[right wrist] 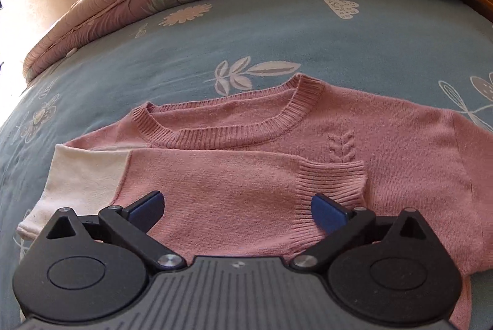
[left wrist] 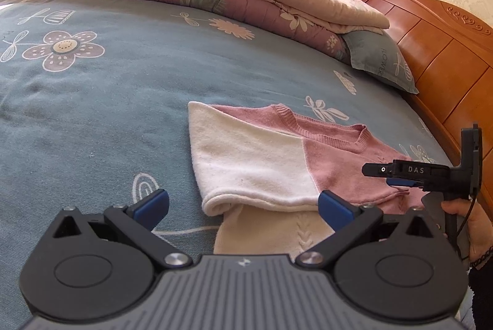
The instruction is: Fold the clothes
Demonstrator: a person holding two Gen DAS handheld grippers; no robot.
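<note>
I see both claws wide open w/ nothing gripped: left claw [left wrist: 243, 208] and right claw [right wrist: 237, 208] over pink-and-cream sweater [right wrist: 246, 151] on bed [left wrist: 107, 102].

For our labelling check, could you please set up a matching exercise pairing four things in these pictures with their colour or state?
Things:
1. sweater neckline
2. folded sleeve's upper part
3. pillow
4. right gripper

Descriptions:
A. white
B. blue-grey, printed with lettering
C. open, with nothing between its blue pads
D. pink ribbed knit

Pairs: 1-D, 2-A, 3-B, 4-C
</note>
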